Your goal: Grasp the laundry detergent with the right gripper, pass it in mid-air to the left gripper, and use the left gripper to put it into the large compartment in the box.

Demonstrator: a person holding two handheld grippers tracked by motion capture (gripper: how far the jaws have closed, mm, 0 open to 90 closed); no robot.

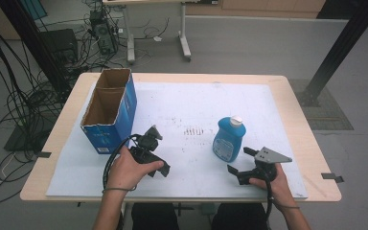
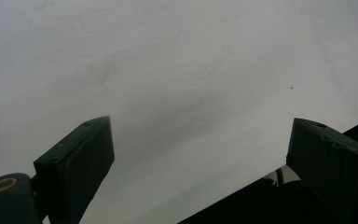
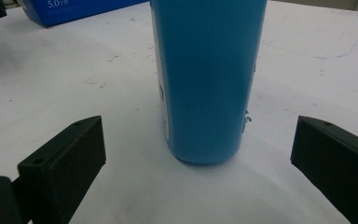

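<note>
A blue bottle (image 1: 229, 139) with a white cap stands upright on the white board (image 1: 182, 103), right of centre. My right gripper (image 1: 240, 160) is just in front of it, low over the board and open. In the right gripper view the bottle (image 3: 208, 79) stands a little beyond the gap between the spread jaws of the right gripper (image 3: 199, 142), apart from both. My left gripper (image 1: 156, 152) is held near the board's front left, open and empty. In the left gripper view, the left gripper (image 2: 199, 156) looks down on bare white board (image 2: 177, 74).
An open-topped blue cardboard box (image 1: 109, 109) stands at the board's left, close behind my left hand; its lower edge shows as the blue box (image 3: 79, 10). The wooden table (image 1: 297, 112) edges the board. Cables, desk legs and a black post stand on the floor beyond.
</note>
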